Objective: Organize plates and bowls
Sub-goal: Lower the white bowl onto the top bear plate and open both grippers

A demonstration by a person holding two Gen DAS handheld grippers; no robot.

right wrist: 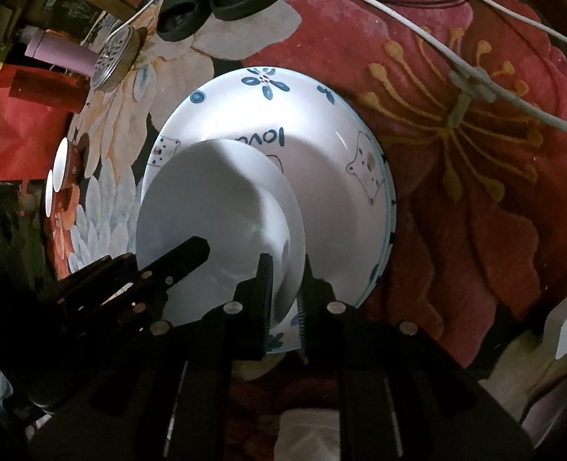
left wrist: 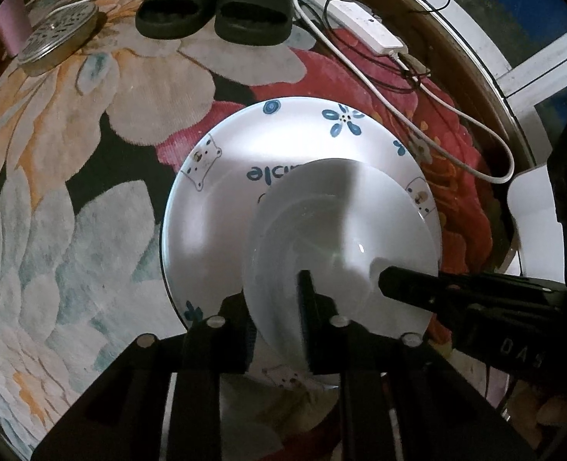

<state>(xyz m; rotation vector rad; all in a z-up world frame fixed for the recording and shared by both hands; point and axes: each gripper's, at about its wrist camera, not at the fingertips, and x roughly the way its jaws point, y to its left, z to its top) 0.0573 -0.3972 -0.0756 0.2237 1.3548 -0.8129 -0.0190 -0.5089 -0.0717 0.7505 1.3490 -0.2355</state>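
A plain white bowl (left wrist: 333, 238) hangs over a large white plate with blue flowers and bear drawings (left wrist: 222, 207) that lies on the floral carpet. My left gripper (left wrist: 279, 319) is shut on the bowl's near rim, one finger inside and one outside. My right gripper (right wrist: 287, 288) is shut on the opposite rim of the same bowl (right wrist: 214, 199), above the patterned plate (right wrist: 337, 199). The right gripper's finger (left wrist: 437, 284) reaches in from the right in the left wrist view. The left gripper's finger (right wrist: 176, 257) shows at the left in the right wrist view.
Black slippers (left wrist: 214, 4) lie at the far side of the carpet. A round metal tin (left wrist: 57, 34) and a pink cylinder (right wrist: 60, 52) stand far left. A white power strip (left wrist: 356, 15) with cables (left wrist: 456, 115) lies far right. Two small cups (right wrist: 58, 176) stand left.
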